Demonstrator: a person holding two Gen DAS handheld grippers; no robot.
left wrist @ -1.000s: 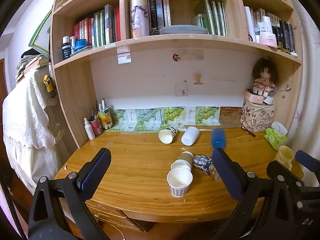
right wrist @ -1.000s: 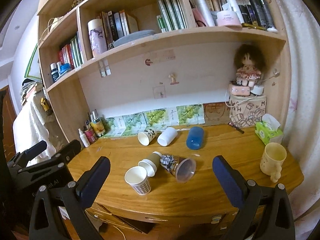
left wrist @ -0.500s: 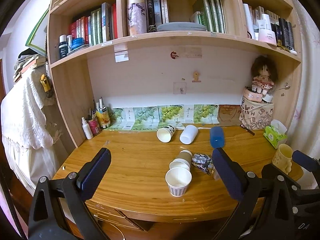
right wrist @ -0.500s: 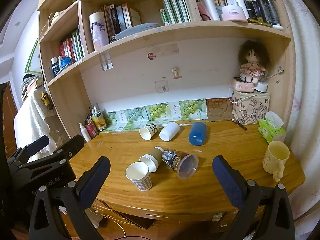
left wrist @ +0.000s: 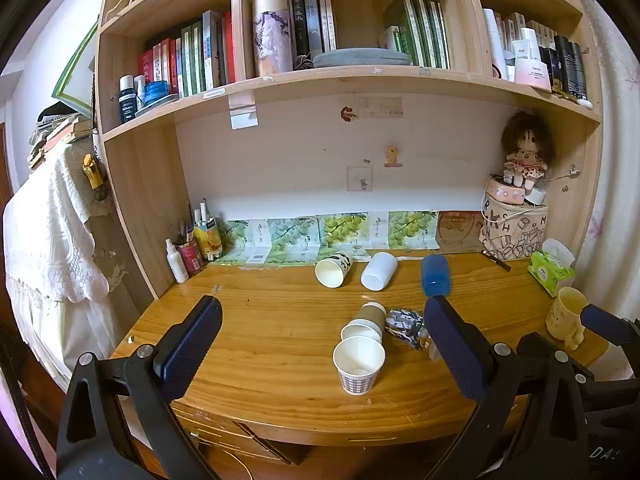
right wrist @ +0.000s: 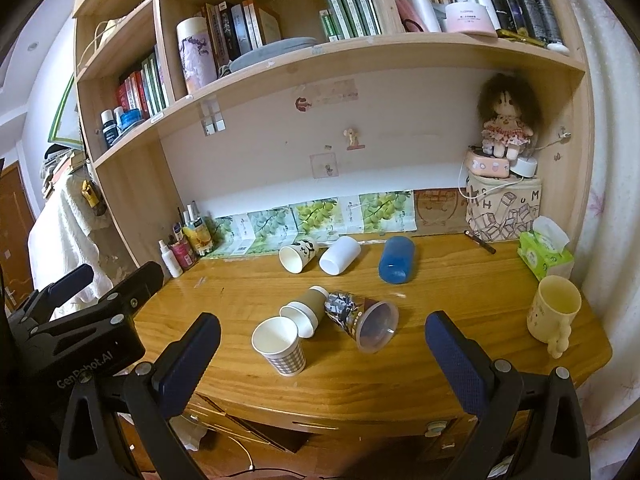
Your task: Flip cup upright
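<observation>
With both the left claw (left wrist: 320, 344) and right claw (right wrist: 322, 354) spread wide and empty, the clear plastic cup (right wrist: 362, 318) lies on its side mid-bench (right wrist: 460, 304), probably light, thin and crushable, so best pinched gently around its mid-wall.

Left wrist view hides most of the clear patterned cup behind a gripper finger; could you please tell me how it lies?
Observer: The clear patterned cup lies on its side, with its mouth towards the front edge of the desk.
Operator: Does it touch anything?
Observer: Its base appears to touch the brown-sleeved cup, which is also on its side.
Operator: Is the right gripper ready?
Observer: The right gripper is open and empty, short of the cups.
</observation>
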